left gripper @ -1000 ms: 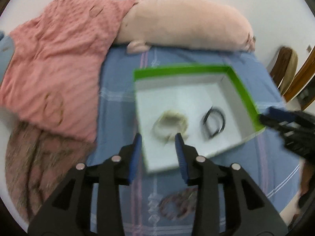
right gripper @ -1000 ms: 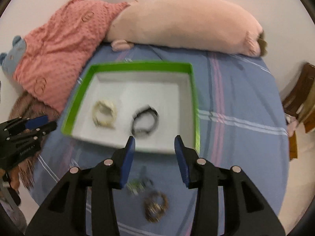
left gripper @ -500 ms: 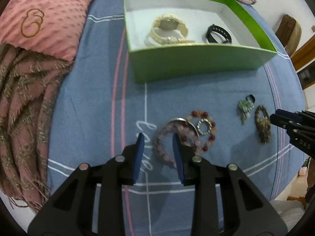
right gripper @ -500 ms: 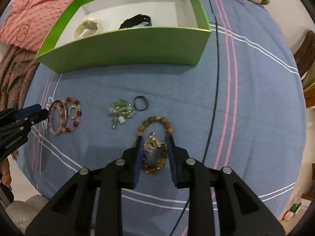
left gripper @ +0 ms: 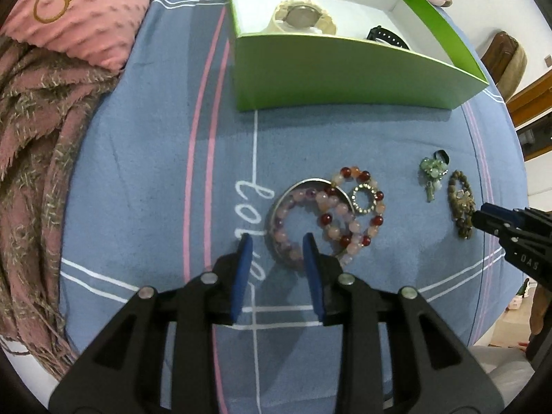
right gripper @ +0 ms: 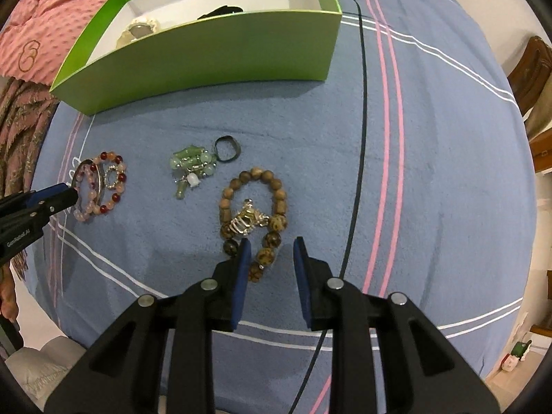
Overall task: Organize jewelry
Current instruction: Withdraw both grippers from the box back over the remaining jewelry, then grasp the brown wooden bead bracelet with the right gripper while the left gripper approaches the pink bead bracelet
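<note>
A green box (left gripper: pixel 345 69) with white inside holds a cream watch (left gripper: pixel 303 17) and a black band (left gripper: pixel 388 37); the box also shows in the right wrist view (right gripper: pixel 207 55). My left gripper (left gripper: pixel 277 238) is open, low over the near edge of a pink bead bracelet (left gripper: pixel 293 227) inside a silver bangle, beside a red bead bracelet (left gripper: pixel 358 207). My right gripper (right gripper: pixel 270 243) is open, straddling the near end of a brown wooden bead bracelet (right gripper: pixel 255 207) with a gold charm. Green bead jewelry (right gripper: pixel 191 169) and a black ring (right gripper: pixel 227 149) lie between.
All lies on a blue striped bedsheet (right gripper: pixel 396 138). A pink dotted blanket (left gripper: pixel 86 10) and a brown fringed throw (left gripper: pixel 31 158) are at the left. A pink plush lies behind the box. Wooden chairs (right gripper: pixel 531 76) stand off the bed at the right.
Both grippers have dropped from above the box toward the sheet in front of it; the left now sits at the pink bracelet, the right at the brown bracelet. Both stay open.
</note>
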A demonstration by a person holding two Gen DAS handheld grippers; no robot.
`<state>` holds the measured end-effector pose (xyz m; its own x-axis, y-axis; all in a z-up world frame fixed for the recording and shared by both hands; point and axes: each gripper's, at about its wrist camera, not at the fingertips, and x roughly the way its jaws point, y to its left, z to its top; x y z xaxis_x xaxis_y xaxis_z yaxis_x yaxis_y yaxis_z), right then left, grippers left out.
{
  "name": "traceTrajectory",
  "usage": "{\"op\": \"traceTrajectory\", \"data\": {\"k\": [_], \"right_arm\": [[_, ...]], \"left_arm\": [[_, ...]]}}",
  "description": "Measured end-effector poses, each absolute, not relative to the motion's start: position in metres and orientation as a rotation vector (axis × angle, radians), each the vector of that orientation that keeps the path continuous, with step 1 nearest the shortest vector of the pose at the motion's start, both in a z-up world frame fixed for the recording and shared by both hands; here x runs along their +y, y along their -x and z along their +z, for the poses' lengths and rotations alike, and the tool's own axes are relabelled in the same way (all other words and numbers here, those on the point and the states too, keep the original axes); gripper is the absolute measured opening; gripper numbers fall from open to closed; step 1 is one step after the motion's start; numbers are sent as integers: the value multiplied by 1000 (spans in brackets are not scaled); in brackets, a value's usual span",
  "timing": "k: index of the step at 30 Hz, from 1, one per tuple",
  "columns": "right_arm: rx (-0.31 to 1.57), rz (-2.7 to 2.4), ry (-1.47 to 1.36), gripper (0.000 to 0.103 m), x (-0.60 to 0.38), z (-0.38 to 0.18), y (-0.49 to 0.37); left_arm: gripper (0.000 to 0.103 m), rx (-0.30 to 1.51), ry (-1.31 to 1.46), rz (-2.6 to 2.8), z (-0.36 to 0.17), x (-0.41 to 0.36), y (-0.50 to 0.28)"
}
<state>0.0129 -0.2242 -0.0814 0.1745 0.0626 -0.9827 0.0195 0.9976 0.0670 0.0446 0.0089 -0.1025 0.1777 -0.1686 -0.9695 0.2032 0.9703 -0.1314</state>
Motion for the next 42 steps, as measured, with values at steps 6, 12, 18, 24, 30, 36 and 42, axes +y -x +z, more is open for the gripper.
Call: {"op": "traceTrajectory", "data": {"k": [6, 12, 18, 24, 30, 36, 42], "right_arm": [[1390, 33, -79, 26, -229, -81, -7], [1391, 31, -87, 26, -232, -82, 5], [1410, 33, -101, 26, -235, -91, 11], [1411, 34, -111, 26, -239, -94, 16], [1411, 33, -110, 26, -238, -92, 13], [1415, 40, -130, 26, -238, -95, 12], [1405, 44, -108, 26, -230, -98, 6]], "left_arm": [[25, 1333, -33, -311, -89, -1, -47], [25, 1345, -58, -406, -84, -27, -38], [25, 1391, -58, -436, -98, -38, -34], [16, 1392, -60, -427, -102, -38, -36], [11, 1390, -49, -419, -99, -28, -35], [10, 1343, -41, -423, -77, -13, -30], [9, 1326, -31, -430, -63, -7, -30]]}}
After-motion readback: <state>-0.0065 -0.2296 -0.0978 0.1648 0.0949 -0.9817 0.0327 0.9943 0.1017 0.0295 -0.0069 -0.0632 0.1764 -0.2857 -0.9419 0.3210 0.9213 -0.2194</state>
